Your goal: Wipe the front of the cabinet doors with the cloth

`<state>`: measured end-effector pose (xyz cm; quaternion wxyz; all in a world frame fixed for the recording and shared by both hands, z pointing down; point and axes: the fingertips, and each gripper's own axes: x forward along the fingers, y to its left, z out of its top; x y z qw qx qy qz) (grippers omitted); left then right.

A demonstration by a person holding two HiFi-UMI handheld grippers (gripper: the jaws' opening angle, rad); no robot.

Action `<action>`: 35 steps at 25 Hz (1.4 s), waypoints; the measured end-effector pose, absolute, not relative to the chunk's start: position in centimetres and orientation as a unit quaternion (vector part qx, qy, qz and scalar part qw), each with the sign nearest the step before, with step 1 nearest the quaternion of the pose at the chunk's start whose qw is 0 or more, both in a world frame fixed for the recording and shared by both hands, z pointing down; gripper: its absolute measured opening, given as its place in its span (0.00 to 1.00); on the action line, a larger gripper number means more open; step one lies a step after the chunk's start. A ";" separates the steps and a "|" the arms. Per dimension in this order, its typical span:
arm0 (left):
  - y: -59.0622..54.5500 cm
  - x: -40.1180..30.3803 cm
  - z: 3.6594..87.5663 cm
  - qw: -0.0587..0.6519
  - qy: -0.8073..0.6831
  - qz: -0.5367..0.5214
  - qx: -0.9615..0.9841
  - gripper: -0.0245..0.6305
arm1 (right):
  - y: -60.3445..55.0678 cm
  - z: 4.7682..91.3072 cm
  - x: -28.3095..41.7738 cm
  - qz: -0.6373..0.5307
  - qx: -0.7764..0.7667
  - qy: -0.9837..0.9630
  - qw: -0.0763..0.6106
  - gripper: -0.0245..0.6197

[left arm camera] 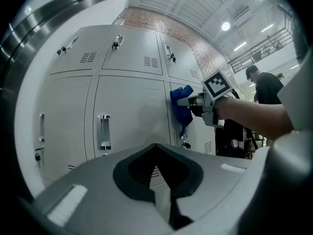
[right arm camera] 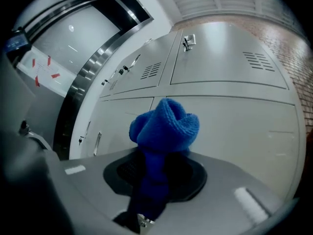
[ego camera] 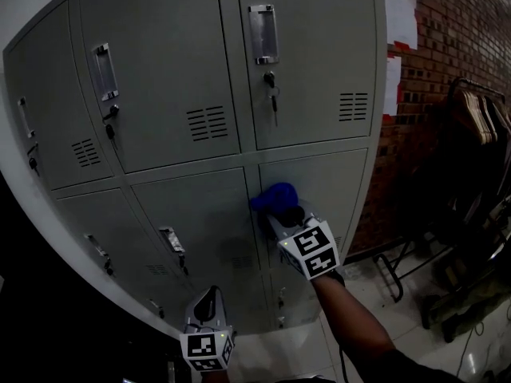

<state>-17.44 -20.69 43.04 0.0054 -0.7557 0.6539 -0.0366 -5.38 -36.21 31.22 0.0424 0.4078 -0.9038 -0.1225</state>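
A grey metal locker cabinet (ego camera: 184,94) with several doors fills the head view. My right gripper (ego camera: 281,211) is shut on a bunched blue cloth (ego camera: 274,197), which presses against the lower right door (ego camera: 327,190) near its left edge. In the right gripper view the blue cloth (right arm camera: 164,131) sticks up from between the jaws, with the door (right arm camera: 234,121) right behind it. My left gripper (ego camera: 209,303) hangs low in front of the bottom doors, shut and empty. The left gripper view shows the cloth (left arm camera: 182,107) and the right gripper (left arm camera: 188,102) against the door.
A brick wall (ego camera: 447,62) with white papers stands right of the cabinet. A dark clothes rack (ego camera: 475,110) and a metal frame (ego camera: 395,266) stand on the tiled floor at the right. A person in dark clothes (left arm camera: 266,89) shows far off in the left gripper view.
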 end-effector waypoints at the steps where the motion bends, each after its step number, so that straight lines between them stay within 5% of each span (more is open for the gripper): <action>1: -20.7 -17.6 42.9 0.006 0.655 -0.036 -0.755 0.06 | -36.2 31.2 -5.2 -0.123 0.409 -0.903 0.042 0.19; 35: -21.8 -13.5 43.3 0.004 0.615 -0.041 -0.787 0.06 | -41.0 32.2 15.9 -0.115 0.582 -0.803 0.061 0.19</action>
